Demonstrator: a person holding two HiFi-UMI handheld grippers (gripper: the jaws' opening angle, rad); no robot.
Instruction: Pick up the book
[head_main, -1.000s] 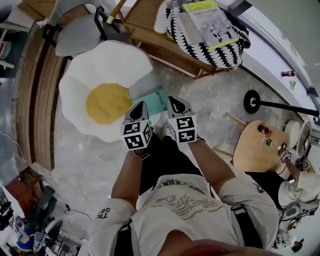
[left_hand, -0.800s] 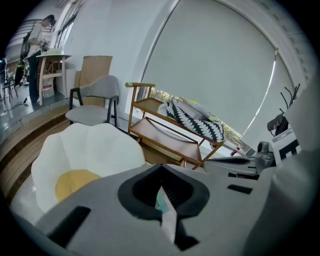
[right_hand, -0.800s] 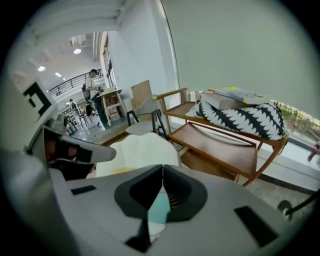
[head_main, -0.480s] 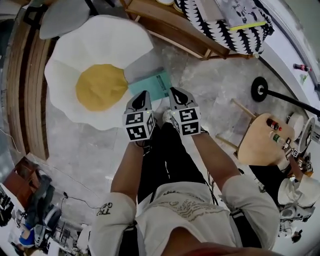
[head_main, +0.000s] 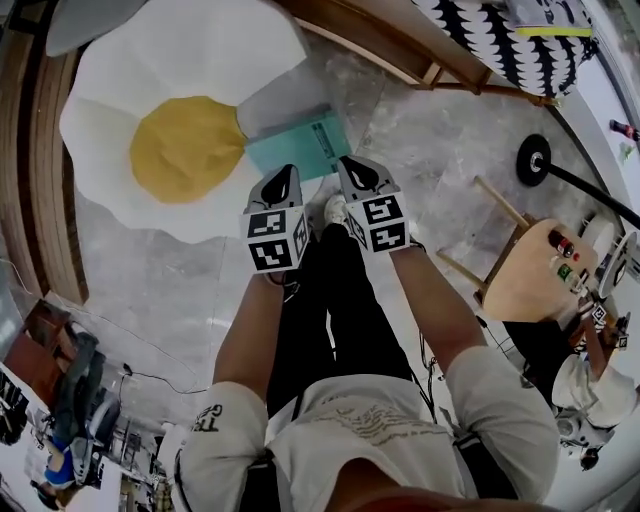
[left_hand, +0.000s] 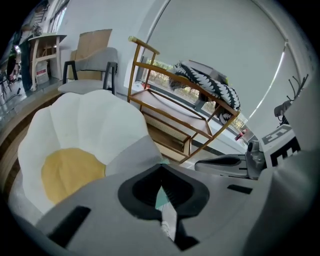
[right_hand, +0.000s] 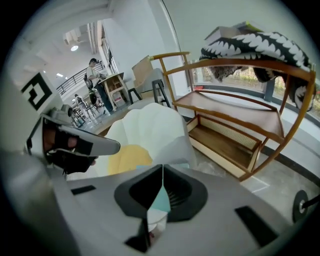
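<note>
Head view: a thin teal rectangular book (head_main: 298, 146) lies flat on the grey stone floor (head_main: 420, 150), its far edge against the rim of a white egg-shaped rug with a round yellow centre (head_main: 180, 150). The left gripper (head_main: 286, 172) and right gripper (head_main: 353, 164), each bearing a marker cube, are held side by side and point down at the book's near edge; contact with it cannot be judged. In both gripper views the jaws stand together with nothing clamped between them, and a sliver of teal shows through the slit behind the tips. A white shoe (head_main: 335, 208) stands between the grippers. Beyond are a wooden rack (head_main: 400, 50) carrying a black-and-white patterned cushion (head_main: 500, 40); a round wooden stool (head_main: 525, 285) stands to the right.
</note>
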